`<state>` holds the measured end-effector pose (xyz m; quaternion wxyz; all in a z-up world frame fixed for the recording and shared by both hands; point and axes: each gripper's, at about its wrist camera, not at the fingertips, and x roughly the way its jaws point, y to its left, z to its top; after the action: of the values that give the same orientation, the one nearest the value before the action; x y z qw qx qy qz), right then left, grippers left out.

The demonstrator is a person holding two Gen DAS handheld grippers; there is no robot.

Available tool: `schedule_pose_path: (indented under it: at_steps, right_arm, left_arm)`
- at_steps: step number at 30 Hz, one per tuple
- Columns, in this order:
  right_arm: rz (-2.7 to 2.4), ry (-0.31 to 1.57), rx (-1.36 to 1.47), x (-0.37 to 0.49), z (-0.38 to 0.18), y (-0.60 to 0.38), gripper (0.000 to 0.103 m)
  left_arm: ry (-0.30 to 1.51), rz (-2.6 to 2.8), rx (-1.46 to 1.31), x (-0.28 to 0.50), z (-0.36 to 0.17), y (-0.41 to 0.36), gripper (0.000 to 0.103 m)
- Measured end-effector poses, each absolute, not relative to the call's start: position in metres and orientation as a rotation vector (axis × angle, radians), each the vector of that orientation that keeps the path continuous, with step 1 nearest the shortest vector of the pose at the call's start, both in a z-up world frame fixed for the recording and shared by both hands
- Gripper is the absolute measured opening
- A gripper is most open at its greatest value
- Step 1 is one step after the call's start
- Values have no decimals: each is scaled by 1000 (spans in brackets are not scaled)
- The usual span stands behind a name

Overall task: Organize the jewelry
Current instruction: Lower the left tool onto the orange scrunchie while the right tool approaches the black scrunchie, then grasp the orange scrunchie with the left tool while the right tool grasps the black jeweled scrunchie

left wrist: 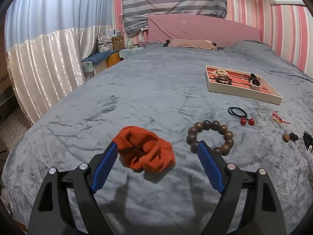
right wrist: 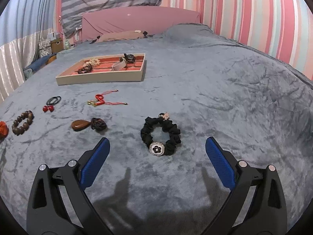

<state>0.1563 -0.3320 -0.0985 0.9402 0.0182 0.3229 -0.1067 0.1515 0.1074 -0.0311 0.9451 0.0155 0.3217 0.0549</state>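
- Orange scrunchie (left wrist: 145, 152) lies on the bedspread (left wrist: 156, 90) between the left gripper (left wrist: 157, 148)'s spread jaws: pickup pending, closing next.
- Black scrunchie (right wrist: 160, 135) sits at 12 o'clock of the released right gripper (right wrist: 157, 143).
- Tray (left wrist: 242, 93), at 1 o'clock, far.

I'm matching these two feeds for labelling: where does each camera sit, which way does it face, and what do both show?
Left wrist: sits on the left tongs, facing up the bed over the orange fabric scrunchie; both blue-padded fingers show, open.
Right wrist: sits on the right tongs, facing the black scrunchie with a flower charm; its fingers show, open.
Shared: the cream jewelry tray with red lining and the brown wooden bead bracelet.
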Motion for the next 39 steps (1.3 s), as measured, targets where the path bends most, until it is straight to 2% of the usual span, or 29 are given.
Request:
schedule_pose_path:
  at_steps: [14,17,20,22,25,28,32,34,39]
  right_arm:
    - [-236,797,69,207,-126,-348,94]
    - [-233,812,78,212,-129,-351,90]
    - [-234,834,93,217,-134,-354,78]
    - [-222,855,116,220,-138,-357,66]
    - [-208,859,132,221,-139,-359,63]
    - [-200,857,136,220,-139,-359,56]
    - [-192,855,148,221,-139,-361,50]
    - [-189,853,152,220,-139,-361,43]
    - [-181,853,149,220,-138,-360,32]
  left_arm:
    - [784,115,22,193,-65,120,82]
    - [807,95,3,197,-71,122,82]
    - [811,77,-1,199,-73,121,80]
    - [813,63,2,201,-74,121,65]
    - [839,46,-3,205,-78,120,48]
    - [851,43,-33,208,-80,126,42]
    - [854,42,-51,210,-79,130,38]
    - [851,39,-52,210,-79,130,28]
    - [843,28,-74,209,-77,134,17]
